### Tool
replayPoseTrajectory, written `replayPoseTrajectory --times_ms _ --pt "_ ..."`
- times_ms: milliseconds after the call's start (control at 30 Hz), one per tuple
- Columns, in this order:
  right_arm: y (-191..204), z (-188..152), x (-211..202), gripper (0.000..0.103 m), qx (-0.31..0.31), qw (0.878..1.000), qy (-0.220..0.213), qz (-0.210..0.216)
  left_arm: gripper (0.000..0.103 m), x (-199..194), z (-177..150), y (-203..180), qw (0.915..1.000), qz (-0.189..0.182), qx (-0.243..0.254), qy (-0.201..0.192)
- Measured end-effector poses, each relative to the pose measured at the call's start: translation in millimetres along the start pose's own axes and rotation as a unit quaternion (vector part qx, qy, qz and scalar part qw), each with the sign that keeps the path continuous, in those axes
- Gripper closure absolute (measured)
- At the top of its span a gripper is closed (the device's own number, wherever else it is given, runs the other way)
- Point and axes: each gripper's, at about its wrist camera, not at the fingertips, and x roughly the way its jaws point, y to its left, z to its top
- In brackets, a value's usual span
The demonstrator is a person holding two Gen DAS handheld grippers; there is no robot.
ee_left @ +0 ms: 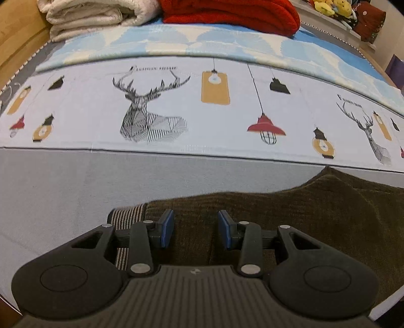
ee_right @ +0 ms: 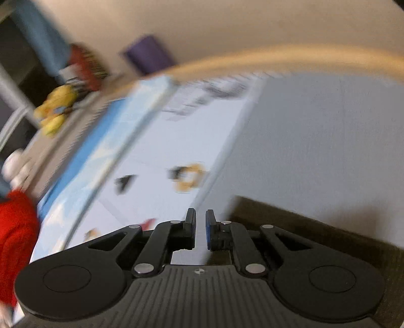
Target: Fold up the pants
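Observation:
Dark olive-brown corduroy pants (ee_left: 315, 214) lie on the grey bed sheet (ee_left: 63, 189), with a striped cuff (ee_left: 128, 214) at their left end. My left gripper (ee_left: 196, 227) is open just above the pants near the cuff, nothing between its blue pads. In the blurred right wrist view, a corner of the pants (ee_right: 303, 227) lies to the lower right. My right gripper (ee_right: 200, 228) stands above the bed beside that corner, jaws nearly closed with a narrow gap and nothing between them.
A printed blanket with deer and lamps (ee_left: 202, 106) covers the bed beyond the pants. A folded cream blanket (ee_left: 96, 15) and a red one (ee_left: 227, 12) lie at the far edge. Plush toys (ee_left: 330, 6) sit on a shelf. The wooden bed frame (ee_right: 277, 54) borders the sheet.

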Motion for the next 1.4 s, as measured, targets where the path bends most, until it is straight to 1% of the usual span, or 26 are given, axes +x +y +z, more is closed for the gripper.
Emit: replayPoseTrajectory --times_ms 67,100,133,167,267,333,433,467,533,600,667,733,767,833,900,933,967,1033,1100,1167,1200,1233,1267,1333,1367,1400 --pt "35 -11 -11 0.091 -0.063 0.997 0.000 0.049 0.060 15 -6 7 0.9994 0.018 0.009 0.027" --pt "56 -22 -16 0.090 -0.102 0.991 0.007 0.083 0.075 30 -12 14 0.9974 0.043 0.017 0.056" --pt "80 -37 -20 0.088 -0.147 0.981 0.021 0.124 0.085 43 -18 19 0.9949 0.057 0.018 0.082" --pt "99 -50 -22 0.087 -0.181 0.971 0.032 0.154 0.085 48 -22 23 0.9946 0.055 0.013 0.087" --pt "162 -112 -27 0.087 -0.291 0.919 0.089 0.250 0.085 43 -24 16 0.9947 0.067 0.030 0.073" --pt "197 -155 -27 0.087 -0.345 0.882 0.130 0.293 0.084 40 -26 13 0.9945 0.069 0.039 0.068" --pt "241 -220 -29 0.087 -0.414 0.824 0.183 0.342 0.084 39 -25 15 0.9950 0.067 0.026 0.069" --pt "254 -240 -31 0.087 -0.430 0.807 0.199 0.351 0.084 39 -24 17 0.9952 0.066 0.022 0.069" --pt "271 -271 -28 0.086 -0.449 0.786 0.225 0.361 0.082 40 -22 17 0.9952 0.065 0.019 0.071" --pt "284 -291 -24 0.081 -0.462 0.766 0.248 0.371 0.081 40 -21 17 0.9952 0.064 0.020 0.072" --pt "292 -309 -25 0.065 -0.472 0.748 0.266 0.383 0.079 40 -20 17 0.9952 0.062 0.020 0.073" --pt "302 -320 -21 0.055 -0.478 0.730 0.285 0.397 0.077 41 -20 18 0.9953 0.058 0.019 0.075" --pt "305 -325 -20 0.053 -0.483 0.722 0.290 0.400 0.076 41 -19 18 0.9954 0.056 0.018 0.075" --pt "306 -335 -24 0.053 -0.505 0.706 0.295 0.399 0.074 41 -19 18 0.9954 0.054 0.021 0.077" --pt "305 -353 -24 0.058 -0.549 0.689 0.289 0.375 0.074 42 -19 17 0.9953 0.053 0.023 0.077" --pt "303 -360 -23 0.073 -0.561 0.682 0.288 0.370 0.073 42 -19 17 0.9954 0.052 0.023 0.077" --pt "301 -363 -22 0.082 -0.563 0.676 0.293 0.375 0.073 42 -19 17 0.9954 0.052 0.024 0.077" --pt "304 -361 -24 0.095 -0.565 0.678 0.276 0.379 0.073 42 -19 18 0.9955 0.049 0.024 0.077" --pt "314 -341 -24 0.097 -0.516 0.715 0.267 0.390 0.073 41 -20 18 0.9956 0.049 0.025 0.077" --pt "316 -324 -16 0.103 -0.469 0.749 0.258 0.391 0.073 41 -20 18 0.9955 0.048 0.026 0.077" --pt "314 -320 -8 0.103 -0.473 0.771 0.233 0.356 0.073 41 -20 17 0.9955 0.049 0.026 0.076" --pt "310 -321 1 0.103 -0.485 0.785 0.220 0.317 0.073 40 -21 17 0.9955 0.049 0.026 0.076" --pt "304 -321 12 0.103 -0.494 0.793 0.221 0.281 0.073 39 -21 17 0.9956 0.049 0.025 0.076" --pt "290 -307 23 0.103 -0.474 0.812 0.228 0.255 0.073 37 -21 18 0.9958 0.047 0.020 0.075" --pt "287 -294 20 0.103 -0.457 0.821 0.220 0.264 0.073 35 -21 19 0.9961 0.045 0.018 0.073" --pt "285 -278 13 0.101 -0.444 0.823 0.208 0.288 0.073 33 -20 19 0.9964 0.042 0.015 0.071"
